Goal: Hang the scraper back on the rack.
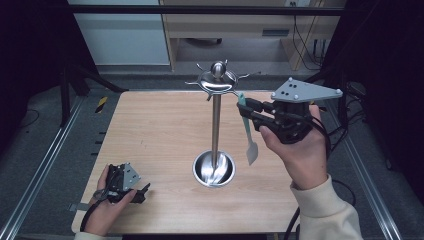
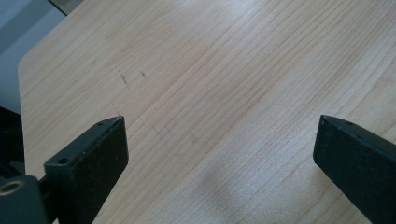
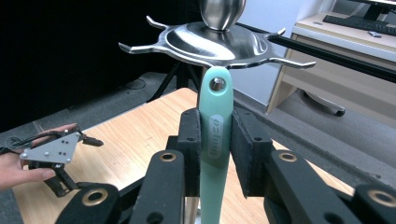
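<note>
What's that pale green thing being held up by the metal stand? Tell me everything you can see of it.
It is a mint-green spatula that looks like plastic or silicone: a long handle with a hanging hole at its top and a paler flat blade hanging downward. It is upright, its handle clamped between the black jaws of the right gripper, its top close under a hook of the steel stand's top disc.

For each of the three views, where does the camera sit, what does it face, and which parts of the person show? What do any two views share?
High view: above the person's side, looking forward and down on the table; both hands show.
Left gripper view: on the left gripper, facing bare tabletop; its open fingers show.
Right gripper view: on the right gripper, facing the steel rack; fingers clamp the teal spatula.
Shared: high and right gripper views both show rack, spatula, left gripper.
</note>
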`<state>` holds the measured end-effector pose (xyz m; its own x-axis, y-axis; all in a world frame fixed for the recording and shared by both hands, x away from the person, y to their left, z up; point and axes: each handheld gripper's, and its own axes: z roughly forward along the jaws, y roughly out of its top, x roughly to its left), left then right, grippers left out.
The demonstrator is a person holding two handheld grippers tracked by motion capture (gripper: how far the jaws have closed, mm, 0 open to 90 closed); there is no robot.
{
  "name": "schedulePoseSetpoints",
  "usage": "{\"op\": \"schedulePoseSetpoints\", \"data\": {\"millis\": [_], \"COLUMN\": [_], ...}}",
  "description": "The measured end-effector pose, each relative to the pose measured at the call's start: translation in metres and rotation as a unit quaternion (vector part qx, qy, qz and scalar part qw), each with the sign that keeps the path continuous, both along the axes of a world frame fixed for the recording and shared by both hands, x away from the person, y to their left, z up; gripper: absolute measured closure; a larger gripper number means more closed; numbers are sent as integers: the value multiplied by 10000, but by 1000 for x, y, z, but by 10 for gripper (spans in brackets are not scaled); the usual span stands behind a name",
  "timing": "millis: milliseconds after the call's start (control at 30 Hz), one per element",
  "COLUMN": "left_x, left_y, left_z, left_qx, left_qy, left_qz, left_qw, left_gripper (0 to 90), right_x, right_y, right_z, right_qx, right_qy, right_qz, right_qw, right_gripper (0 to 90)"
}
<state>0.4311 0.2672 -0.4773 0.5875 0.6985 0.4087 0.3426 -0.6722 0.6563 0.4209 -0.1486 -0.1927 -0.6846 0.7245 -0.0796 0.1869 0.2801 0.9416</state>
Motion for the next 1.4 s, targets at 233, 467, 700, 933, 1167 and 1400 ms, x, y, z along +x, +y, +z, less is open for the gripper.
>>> {"op": "schedulePoseSetpoints", "data": {"millis": [233, 467, 700, 933, 1167, 1400], "left_x": [0, 0, 0, 0, 0, 0], "left_y": [0, -1, 0, 0, 1, 3], "left_z": [0, 0, 0, 0, 1, 3], "left_qx": [5, 11, 4, 36, 11, -84], "left_qy": [-4, -4, -4, -12, -27, -93], "left_qz": [-4, -16, 3, 2, 22, 37], "left_qw": [10000, 10000, 10000, 10000, 10000, 9999], "left_gripper": [30, 30, 30, 30, 30, 30], "right_x": [6, 9, 8, 8, 8, 4], "right_y": [5, 8, 8, 7, 5, -4], "right_z": [-3, -4, -6, -8, -10, -11], "right_qx": [48, 68, 112, 202, 199, 238], "right_qy": [30, 13, -5, -36, -30, -75], "right_qz": [-38, -73, -61, -48, -8, -124], "right_qw": [10000, 9999, 9999, 9998, 9998, 9996], "right_gripper": [742, 742, 741, 736, 712, 609]}}
